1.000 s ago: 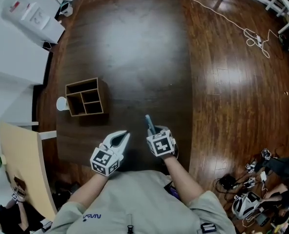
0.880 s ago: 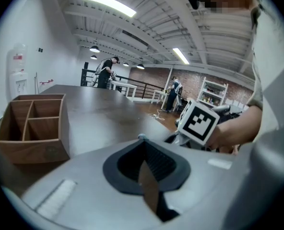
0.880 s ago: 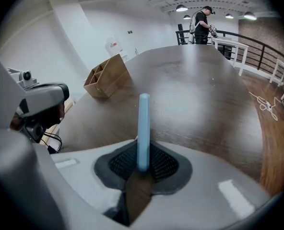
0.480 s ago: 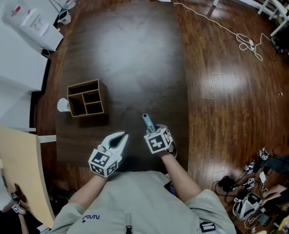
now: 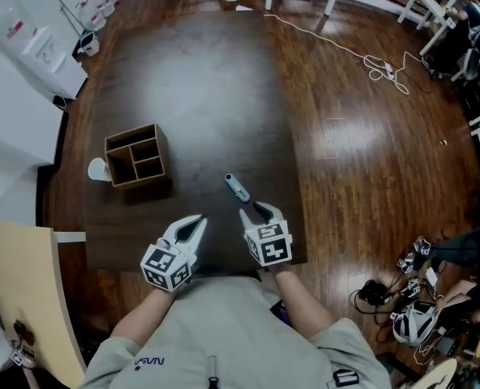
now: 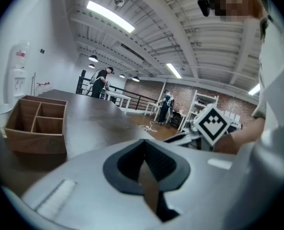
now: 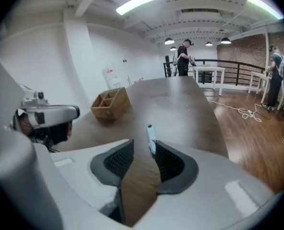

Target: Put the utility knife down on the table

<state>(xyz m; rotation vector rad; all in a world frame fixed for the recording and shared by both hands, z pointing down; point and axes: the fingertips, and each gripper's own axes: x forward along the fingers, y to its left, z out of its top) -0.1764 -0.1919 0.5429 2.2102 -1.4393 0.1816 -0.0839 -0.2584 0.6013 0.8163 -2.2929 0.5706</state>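
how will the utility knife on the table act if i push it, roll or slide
Probably slide, not roll: the utility knife lies flat on the smooth, glossy table. It looks like a stiff, slim bar, so a push near one end would likely spin it. Likely light, though weight can't be seen.
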